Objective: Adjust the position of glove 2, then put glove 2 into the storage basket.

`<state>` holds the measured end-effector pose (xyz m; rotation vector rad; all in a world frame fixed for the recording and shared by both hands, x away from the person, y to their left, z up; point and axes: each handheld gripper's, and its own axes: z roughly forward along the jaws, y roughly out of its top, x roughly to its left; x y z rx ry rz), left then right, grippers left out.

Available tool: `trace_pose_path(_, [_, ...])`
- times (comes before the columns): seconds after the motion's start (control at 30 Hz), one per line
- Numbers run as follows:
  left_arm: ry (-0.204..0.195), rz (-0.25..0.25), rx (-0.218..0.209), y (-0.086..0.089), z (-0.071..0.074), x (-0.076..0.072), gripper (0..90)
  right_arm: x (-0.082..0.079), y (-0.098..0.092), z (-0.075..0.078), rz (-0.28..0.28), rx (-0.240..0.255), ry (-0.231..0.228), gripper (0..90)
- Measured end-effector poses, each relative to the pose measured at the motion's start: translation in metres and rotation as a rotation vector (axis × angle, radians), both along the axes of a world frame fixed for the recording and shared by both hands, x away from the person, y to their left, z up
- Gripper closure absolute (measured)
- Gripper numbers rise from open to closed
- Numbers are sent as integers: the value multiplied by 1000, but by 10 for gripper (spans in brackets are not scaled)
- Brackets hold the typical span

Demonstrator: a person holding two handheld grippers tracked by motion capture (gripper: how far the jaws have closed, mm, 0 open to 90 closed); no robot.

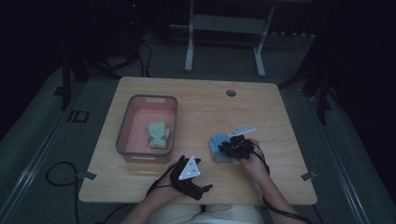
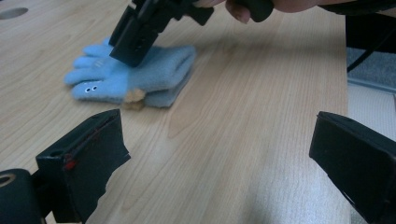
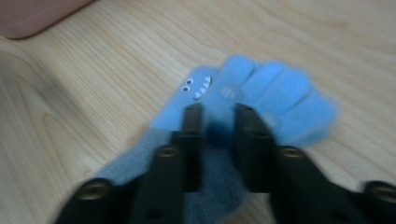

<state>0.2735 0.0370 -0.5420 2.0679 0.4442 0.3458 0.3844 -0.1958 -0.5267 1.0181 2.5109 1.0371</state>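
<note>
My right tongs (image 3: 218, 122) sit low on the blue glove (image 3: 261, 93), jaws narrowly parted with a fold of its fabric between them; I cannot tell if the pads press. The glove lies flat on the tabletop (image 1: 196, 100), right of the pink bin (image 1: 122, 135). My left tongs (image 2: 224, 149) stand wide apart, holding nothing.

No readable text, label, brand or number appears anywhere. The only mark is a cartoon face, two eyes and white teeth, on the blue glove (image 3: 243, 98), centre frame.
</note>
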Motion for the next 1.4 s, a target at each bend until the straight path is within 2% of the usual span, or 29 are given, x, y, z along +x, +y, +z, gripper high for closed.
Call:
trace_pose_path(0.1, [-4, 16, 40, -2, 1, -1, 33, -3, -5, 6, 6, 34, -23, 462])
trace_pose_path(0.17, [1, 36, 60, -4, 1, -1, 32, -3, -10, 10, 11, 71, -23, 302])
trace_pose_path(0.2, [13, 48, 60, -5, 1, -1, 32, -4, -12, 11, 13, 87, -31, 264])
trace_pose_path(0.27, [29, 52, 61, -6, 3, 1, 30, -5, -17, 14, 16, 81, -41, 182])
trace_pose_path(0.3, [27, 59, 65, -6, 3, 1, 31, -6, -20, 16, 15, 85, -42, 169])
trace_pose_path(0.4, [20, 32, 73, -7, 4, 3, 34, -6, -28, 18, -4, 106, -55, 149])
trace_pose_path(0.47, [14, -2, 77, -8, 5, 4, 34, -6, -33, 18, -29, 108, -100, 166])
trace_pose_path(0.53, [-10, -18, 103, -11, 6, 6, 54, -5, -38, 20, -25, 113, -127, 136])
trace_pose_path(0.57, [-13, -33, 103, -13, 7, 8, 54, -4, -41, 22, -31, 113, -141, 136])
trace_pose_path(0.6, [-13, -41, 107, -14, 8, 10, 54, -4, -43, 23, -42, 121, -138, 141])
trace_pose_path(0.67, [-15, -61, 99, -19, 10, 16, 55, -2, -45, 28, -64, 134, -75, 141])
trace_pose_path(0.7, [-15, -66, 100, -21, 11, 19, 55, -2, -46, 30, -83, 144, -62, 122])
trace_pose_path(0.73, [-5, -78, 100, -23, 11, 22, 55, -3, -47, 31, -77, 147, -60, 103])
trace_pose_path(0.8, [-3, -88, 102, -25, 12, 25, 58, -3, -47, 32, -81, 146, -68, 103])
trace_pose_path(0.83, [-25, -95, 123, -31, 13, 30, 58, -2, -46, 33, -101, 139, -77, 103])
trace_pose_path(0.97, [-47, -116, 143, -41, 13, 44, 76, 3, -44, 35, -98, 133, -78, 143])
trace_pose_path(1.0, [-54, -120, 149, -44, 12, 47, 89, 4, -43, 35, -97, 132, -77, 173])
trace_pose_path(1.1, [-72, -153, 190, -50, 10, 55, 153, 11, -40, 35, -92, 131, -61, 348])
trace_pose_path(1.17, [-96, -168, 222, -53, 8, 61, 232, 16, -39, 35, -86, 134, -36, 446])
trace_pose_path(1.2, [-98, -172, 226, -55, 8, 63, 233, 17, -38, 35, -100, 133, -23, 525])
trace_pose_path(1.27, [-109, -186, 233, -57, 6, 66, 262, 20, -37, 34, -104, 131, -13, 546])
trace_pose_path(1.3, [-113, -194, 233, -58, 5, 67, 309, 23, -35, 33, -116, 138, -8, 587])
trace_pose_path(1.4, [-130, -209, 242, -61, 3, 69, 368, 30, -31, 27, -129, 140, 8, 540])
